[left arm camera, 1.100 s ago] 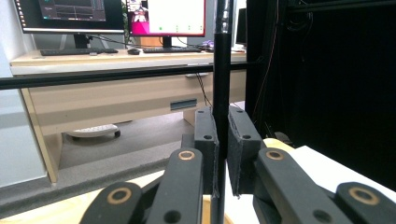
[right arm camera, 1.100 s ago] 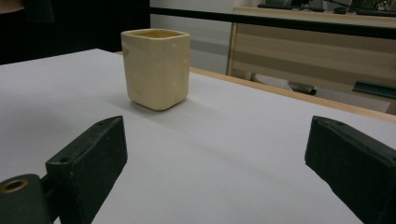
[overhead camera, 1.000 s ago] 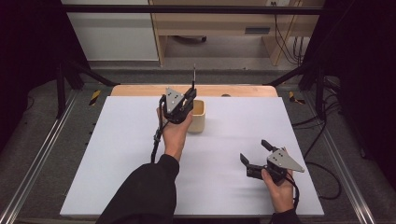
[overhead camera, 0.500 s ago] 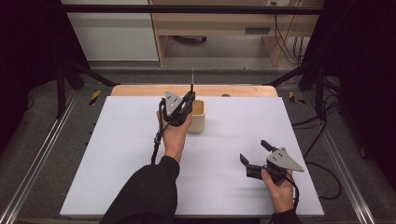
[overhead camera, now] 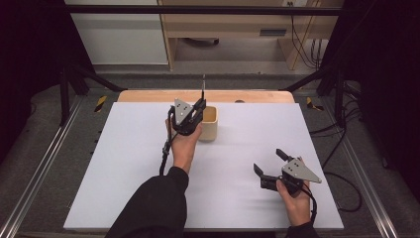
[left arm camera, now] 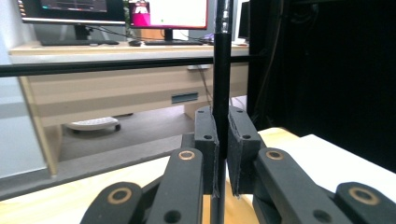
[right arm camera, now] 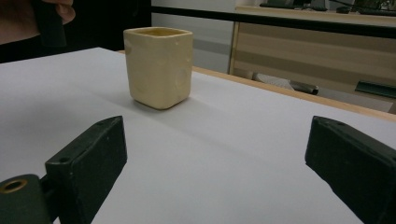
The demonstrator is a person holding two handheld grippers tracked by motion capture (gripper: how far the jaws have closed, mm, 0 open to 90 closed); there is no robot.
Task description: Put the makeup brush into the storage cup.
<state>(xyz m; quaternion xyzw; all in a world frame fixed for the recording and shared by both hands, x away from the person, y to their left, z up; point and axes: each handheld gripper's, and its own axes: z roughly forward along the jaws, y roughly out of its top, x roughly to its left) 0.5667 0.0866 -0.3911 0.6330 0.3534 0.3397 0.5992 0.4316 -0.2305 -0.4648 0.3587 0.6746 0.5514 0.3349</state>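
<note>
My left gripper (overhead camera: 199, 106) is shut on a thin black rod (overhead camera: 203, 87) that stands upright and pokes above the jaws, just left of a pale yellow square cup (overhead camera: 212, 124). In the left gripper view the pads clamp the rod (left arm camera: 222, 70) at the left gripper (left arm camera: 222, 135), and the rod runs on below them. My right gripper (overhead camera: 270, 161) rests low over the white sheet at the near right, jaws wide apart with nothing between them. In the right gripper view the cup (right arm camera: 159, 65) stands upright beyond the open right gripper (right arm camera: 219, 154), well apart from it.
A white sheet (overhead camera: 124, 163) covers the table, with a wooden strip (overhead camera: 148, 95) along its far edge. Metal rails (overhead camera: 44, 163) flank the table on both sides. A desk with monitors (left arm camera: 107, 9) stands beyond the far edge.
The left gripper with the rod has drifted very slightly toward the near side. The right gripper has stayed where it was.
</note>
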